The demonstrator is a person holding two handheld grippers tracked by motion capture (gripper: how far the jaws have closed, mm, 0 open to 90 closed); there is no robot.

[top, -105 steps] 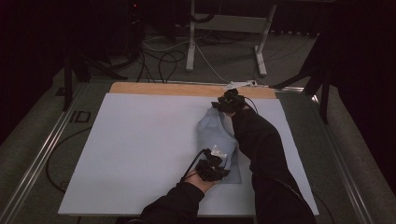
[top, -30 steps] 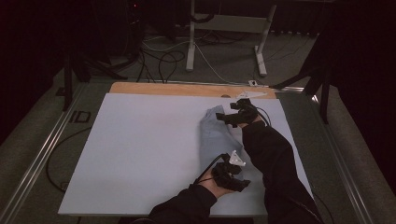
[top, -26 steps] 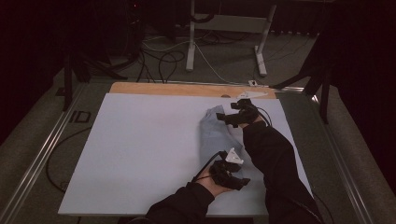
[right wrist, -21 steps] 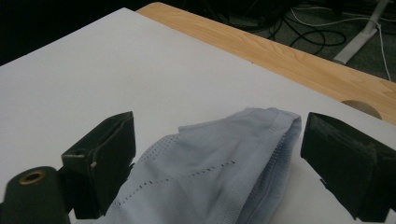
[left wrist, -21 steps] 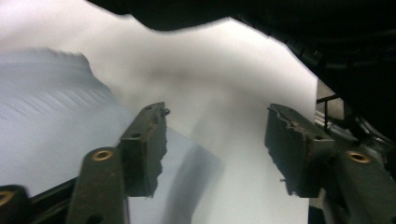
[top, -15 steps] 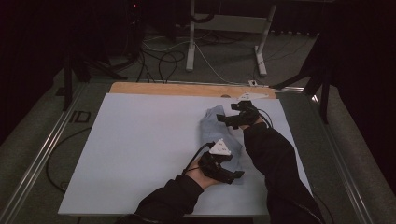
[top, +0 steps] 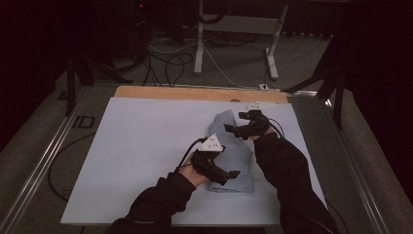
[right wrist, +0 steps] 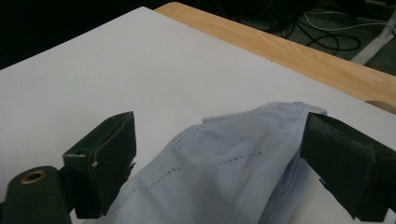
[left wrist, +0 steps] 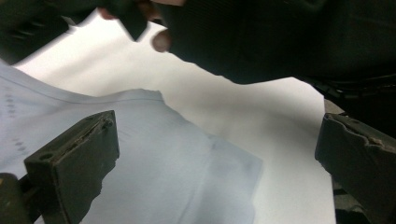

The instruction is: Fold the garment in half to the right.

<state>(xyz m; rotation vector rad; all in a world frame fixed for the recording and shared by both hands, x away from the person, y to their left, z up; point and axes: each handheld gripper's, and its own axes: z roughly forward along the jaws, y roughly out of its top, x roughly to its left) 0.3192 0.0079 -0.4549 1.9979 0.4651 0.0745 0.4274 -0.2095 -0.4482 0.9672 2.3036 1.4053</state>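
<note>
A light blue cloth (top: 233, 148) lies folded and rumpled on the white table top (top: 146, 146), right of centre. My left gripper (top: 229, 174) hovers over the cloth's near part, jaws pointing right; in the left gripper view it (left wrist: 219, 126) stands open above the cloth (left wrist: 154, 158), with nothing between its jaws. My right gripper (top: 233, 129) is at the cloth's far end, jaws pointing left. In the right gripper view it (right wrist: 219, 123) is open, and a raised fold of the perforated cloth (right wrist: 224, 172) lies between and below the jaws.
A wooden strip (top: 195, 93) borders the table's far edge. Metal rails (top: 44, 161) run along both sides. Beyond the table, cables and a white stand's legs (top: 199, 44) lie on the dark floor. The right sleeve (left wrist: 280, 42) hangs close above the left gripper.
My left gripper has moved from the cloth's near edge away from the person and leftward, over the cloth. My right gripper has drifted slightly nearer along the cloth's far end.
</note>
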